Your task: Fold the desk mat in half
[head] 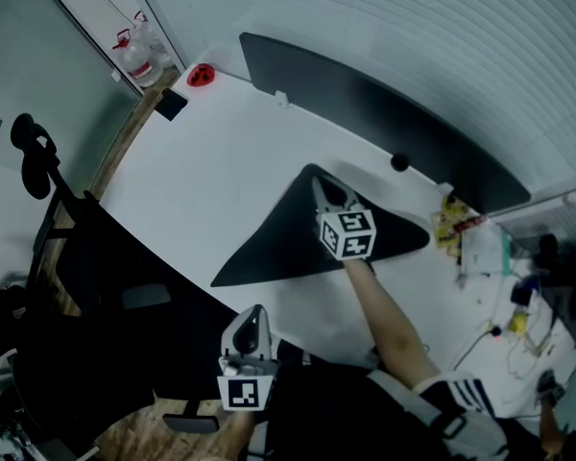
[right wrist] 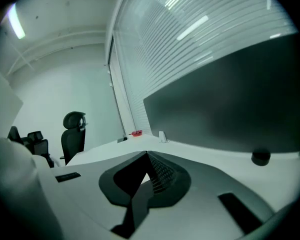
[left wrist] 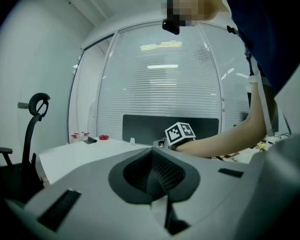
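Observation:
The black desk mat [head: 288, 248] lies on the white desk [head: 211, 181] and shows as a long triangle, its far corner raised. My right gripper [head: 328, 188] is at that corner, shut on the mat. In the right gripper view a thin dark sheet of mat [right wrist: 130, 184] runs out from between the closed jaws [right wrist: 149, 171]. My left gripper [head: 255, 317] hangs off the desk's near edge, well short of the mat. Its jaws [left wrist: 155, 171] are shut with nothing in them. The right gripper's marker cube [left wrist: 180, 132] and the person's forearm show in the left gripper view.
A long dark panel [head: 384, 113] stands along the desk's far edge, with a small black round thing [head: 399, 162] in front of it. A red object [head: 202, 76] and a flat black item [head: 171, 105] sit at the far left corner. Clutter and cables [head: 480, 248] are at the right. Black office chairs [head: 38, 157] stand on the left.

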`<state>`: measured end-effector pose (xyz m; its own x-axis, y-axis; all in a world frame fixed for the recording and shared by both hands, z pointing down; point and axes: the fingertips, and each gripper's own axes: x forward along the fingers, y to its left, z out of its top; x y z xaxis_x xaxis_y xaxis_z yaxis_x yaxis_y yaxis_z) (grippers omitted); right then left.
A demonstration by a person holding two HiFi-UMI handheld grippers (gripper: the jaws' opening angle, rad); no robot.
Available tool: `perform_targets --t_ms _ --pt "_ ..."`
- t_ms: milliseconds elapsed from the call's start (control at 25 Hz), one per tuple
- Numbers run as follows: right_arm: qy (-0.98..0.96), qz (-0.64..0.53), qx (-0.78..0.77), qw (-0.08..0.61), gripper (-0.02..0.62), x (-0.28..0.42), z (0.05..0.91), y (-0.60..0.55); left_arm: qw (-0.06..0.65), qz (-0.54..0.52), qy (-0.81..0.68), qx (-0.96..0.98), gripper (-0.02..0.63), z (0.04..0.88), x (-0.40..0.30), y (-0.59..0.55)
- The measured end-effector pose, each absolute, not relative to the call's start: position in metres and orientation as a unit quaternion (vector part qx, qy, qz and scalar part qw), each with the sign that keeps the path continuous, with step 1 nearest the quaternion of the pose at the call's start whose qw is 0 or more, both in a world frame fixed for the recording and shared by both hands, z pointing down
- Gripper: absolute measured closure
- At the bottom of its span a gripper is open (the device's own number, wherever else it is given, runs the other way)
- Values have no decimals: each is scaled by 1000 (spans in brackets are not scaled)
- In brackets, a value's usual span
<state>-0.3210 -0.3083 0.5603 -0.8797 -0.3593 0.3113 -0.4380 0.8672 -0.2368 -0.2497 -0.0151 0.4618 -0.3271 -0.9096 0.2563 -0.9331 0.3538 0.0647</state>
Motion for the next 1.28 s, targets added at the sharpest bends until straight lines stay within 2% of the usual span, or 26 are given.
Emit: perform_targets --t_ms 240,680,1280 --pt "-964 112 208 126 594 -300 539 -296 109 46 -803 584 604 449 -238 -13" --pt "-973 75 205 67 594 -260 462 -261 87 26 -805 586 604 416 -230 1" --pt "-970 46 235 30 594 -153 407 -203 66 7 -769 636 604 406 -182 3"
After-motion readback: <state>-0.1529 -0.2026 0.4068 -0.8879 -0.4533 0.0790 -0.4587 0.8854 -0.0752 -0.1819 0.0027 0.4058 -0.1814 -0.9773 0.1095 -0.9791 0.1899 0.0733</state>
